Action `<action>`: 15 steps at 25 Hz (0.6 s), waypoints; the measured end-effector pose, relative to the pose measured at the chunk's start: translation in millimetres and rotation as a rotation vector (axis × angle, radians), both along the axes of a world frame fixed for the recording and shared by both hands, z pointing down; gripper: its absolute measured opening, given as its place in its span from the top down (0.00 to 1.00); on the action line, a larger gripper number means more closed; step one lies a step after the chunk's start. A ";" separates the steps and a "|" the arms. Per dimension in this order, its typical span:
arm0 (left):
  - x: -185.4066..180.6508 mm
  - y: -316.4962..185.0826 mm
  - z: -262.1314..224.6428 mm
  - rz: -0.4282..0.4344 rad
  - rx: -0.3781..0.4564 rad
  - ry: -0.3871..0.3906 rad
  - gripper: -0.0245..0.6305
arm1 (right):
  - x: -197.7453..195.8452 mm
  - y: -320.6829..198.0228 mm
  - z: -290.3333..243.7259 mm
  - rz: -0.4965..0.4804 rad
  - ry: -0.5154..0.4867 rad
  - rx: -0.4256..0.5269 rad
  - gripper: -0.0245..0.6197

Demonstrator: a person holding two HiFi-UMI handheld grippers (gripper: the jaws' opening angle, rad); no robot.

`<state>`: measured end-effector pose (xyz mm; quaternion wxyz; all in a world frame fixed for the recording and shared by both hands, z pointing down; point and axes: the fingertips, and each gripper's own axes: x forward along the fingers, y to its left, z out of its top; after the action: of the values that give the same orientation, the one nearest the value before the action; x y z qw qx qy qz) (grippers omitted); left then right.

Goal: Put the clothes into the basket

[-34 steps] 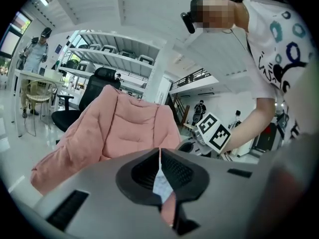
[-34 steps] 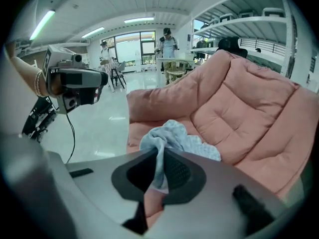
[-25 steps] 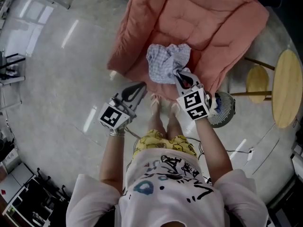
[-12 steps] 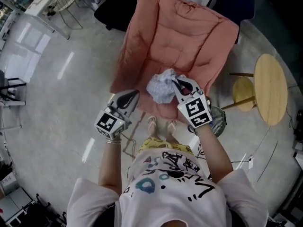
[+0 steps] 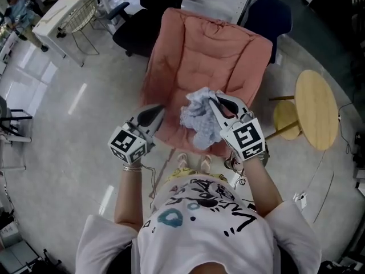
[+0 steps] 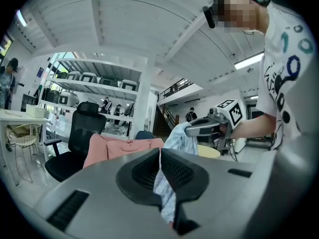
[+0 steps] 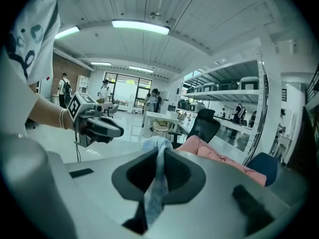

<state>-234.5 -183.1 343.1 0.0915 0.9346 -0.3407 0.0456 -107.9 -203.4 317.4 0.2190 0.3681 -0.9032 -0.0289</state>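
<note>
Head view finds the right hand-held gripper [image 5: 214,100] clamped on a pale blue checked garment [image 5: 199,121], whose bunched bulk hangs just left of and below its tips. The right gripper view confirms cloth pinched in the seam of its jaws. Gripped by one edge, the garment appears to hang clear of the pink padded chair [image 5: 211,50] beyond the tips, probably so it can be carried to a basket, though no basket can be picked out for certain. The left hand-held gripper [image 5: 161,108] has its jaws together on nothing, its tip near the cloth but apart from it, likely ready to steady it. Both forearms are bent up before the chest, with the grippers pointing away from the body and the right one tilted slightly down.
</note>
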 end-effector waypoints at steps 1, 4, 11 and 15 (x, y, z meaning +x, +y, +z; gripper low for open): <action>-0.4 -2.0 -4.3 -0.001 0.005 -0.005 0.93 | 0.6 -0.1 -8.5 0.003 -0.013 0.016 0.90; -2.4 -7.6 -12.3 -0.009 0.016 -0.021 0.93 | 1.3 1.3 -28.8 0.017 -0.049 0.047 0.90; -0.3 -12.1 -37.8 0.027 0.069 -0.001 0.93 | 9.8 1.4 -60.2 0.065 -0.111 0.082 0.90; 5.6 -10.3 -51.1 0.048 0.093 0.011 0.94 | 25.7 2.3 -75.8 0.102 -0.141 0.108 0.90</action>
<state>-229.0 -193.4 292.1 0.0487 0.9461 -0.3192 0.0270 -82.2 -201.1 241.6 0.1361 0.4259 -0.8935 -0.0402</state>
